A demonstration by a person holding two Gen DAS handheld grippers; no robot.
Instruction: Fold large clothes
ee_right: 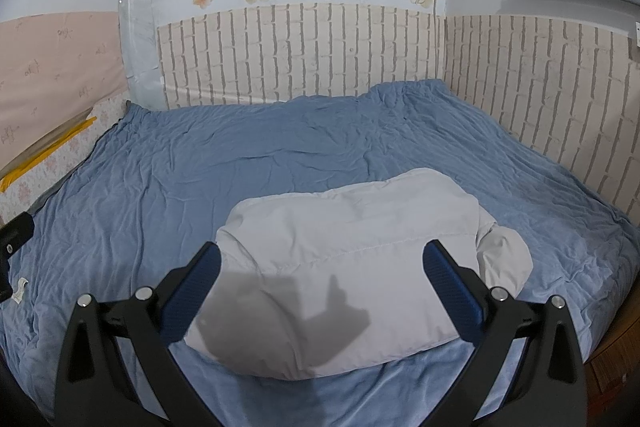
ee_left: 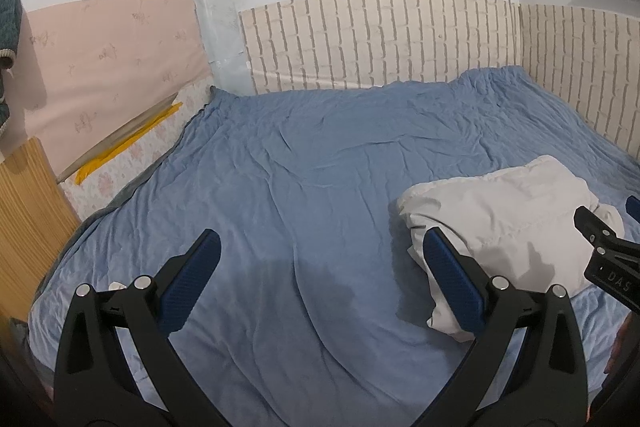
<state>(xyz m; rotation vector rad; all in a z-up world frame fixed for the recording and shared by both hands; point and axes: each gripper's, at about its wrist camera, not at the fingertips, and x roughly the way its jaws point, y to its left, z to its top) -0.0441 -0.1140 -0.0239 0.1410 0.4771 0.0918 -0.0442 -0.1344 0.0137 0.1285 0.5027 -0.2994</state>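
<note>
A pale grey padded garment lies on a bed covered by a blue bedspread, near the front edge and toward the right half of the bed. It forms a compact, roughly rectangular bundle with rounded, puffy edges. A stitched seam runs across its top face. A smaller lobe, possibly a tucked sleeve or hood, bulges out at its right end. No sleeve or hem trails loose onto the bedspread in either view.

The right gripper hangs above the near part of the bundle, released and spread wide, with nothing between its blue pads; its shadow falls on the cloth. The left gripper hangs over bare bedspread to the left of the garment, also spread wide and empty. Whether its right pad touches the cloth cannot be told. The tip of the right gripper shows at the right edge of the left wrist view, above the bundle.

Judged from this arrangement, the folding appears largely complete: the garment is gathered into one stack and neither gripper is gripping it. What may remain is tucking in the bulging right lobe, flattening the stack, or squaring its edges. Whether further folds are intended cannot be determined.
</note>
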